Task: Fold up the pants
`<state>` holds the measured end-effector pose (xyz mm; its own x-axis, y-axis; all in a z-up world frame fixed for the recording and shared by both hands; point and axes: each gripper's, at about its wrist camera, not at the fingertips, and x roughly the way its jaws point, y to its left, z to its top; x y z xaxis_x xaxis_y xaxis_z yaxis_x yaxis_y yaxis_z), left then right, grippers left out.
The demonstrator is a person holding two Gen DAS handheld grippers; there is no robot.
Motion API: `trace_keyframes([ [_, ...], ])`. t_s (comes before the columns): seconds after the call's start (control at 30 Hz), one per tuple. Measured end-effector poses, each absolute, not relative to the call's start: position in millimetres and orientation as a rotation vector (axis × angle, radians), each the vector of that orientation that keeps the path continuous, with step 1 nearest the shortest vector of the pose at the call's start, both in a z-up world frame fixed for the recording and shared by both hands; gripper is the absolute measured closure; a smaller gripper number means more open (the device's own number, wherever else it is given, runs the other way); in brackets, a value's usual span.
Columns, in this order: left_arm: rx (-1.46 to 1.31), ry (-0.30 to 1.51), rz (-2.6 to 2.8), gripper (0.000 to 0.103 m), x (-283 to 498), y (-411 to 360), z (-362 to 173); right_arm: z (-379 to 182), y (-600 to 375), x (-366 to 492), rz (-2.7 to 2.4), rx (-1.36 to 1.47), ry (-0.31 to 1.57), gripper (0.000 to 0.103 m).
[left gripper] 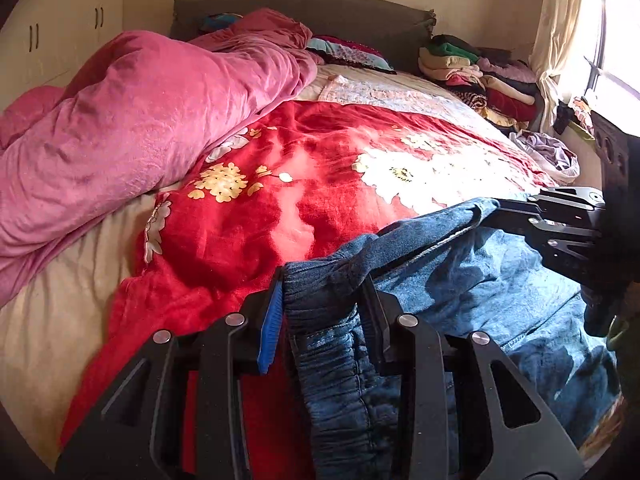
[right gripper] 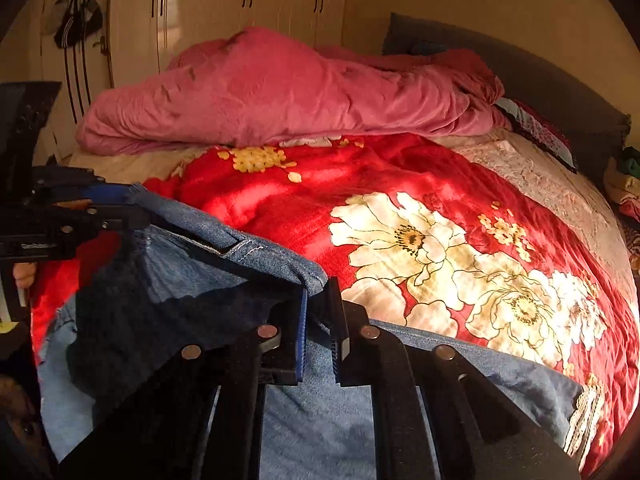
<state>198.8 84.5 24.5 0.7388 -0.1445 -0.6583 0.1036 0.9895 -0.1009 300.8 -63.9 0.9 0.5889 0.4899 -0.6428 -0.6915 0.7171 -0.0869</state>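
Blue denim pants (left gripper: pixel 500 292) lie at the near edge of the bed on a red flowered blanket (left gripper: pixel 280 200). My left gripper (left gripper: pixel 320 292) is shut on the elastic waistband, bunched between its fingers. My right gripper (right gripper: pixel 320 304) is shut on another edge of the pants (right gripper: pixel 180 300), holding the denim stretched between the two grippers. In the left wrist view the right gripper (left gripper: pixel 520 208) comes in from the right. In the right wrist view the left gripper (right gripper: pixel 100 208) comes in from the left.
A crumpled pink duvet (left gripper: pixel 120 120) fills the bed's far left. Folded clothes (left gripper: pixel 480 76) are stacked by the headboard (left gripper: pixel 320 12) near the window (left gripper: pixel 612 40). Wardrobes (right gripper: pixel 240 8) stand behind the bed. A cloth bundle (left gripper: pixel 548 152) lies beside the bed.
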Motion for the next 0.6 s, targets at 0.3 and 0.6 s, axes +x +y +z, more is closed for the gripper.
trace_keyframes([
  [0.3, -0.044, 0.662, -0.233, 0.076, 132.3, 78.4, 33.8, 21.1, -91.6, 174.9, 0.8, -0.325, 0.608, 0.095],
  [0.6, -0.069, 0.736, -0.273, 0.075, 76.5, 81.2, 3.0, -12.8, -79.7, 106.9, 0.848, -0.348, 0.753, 0.095],
])
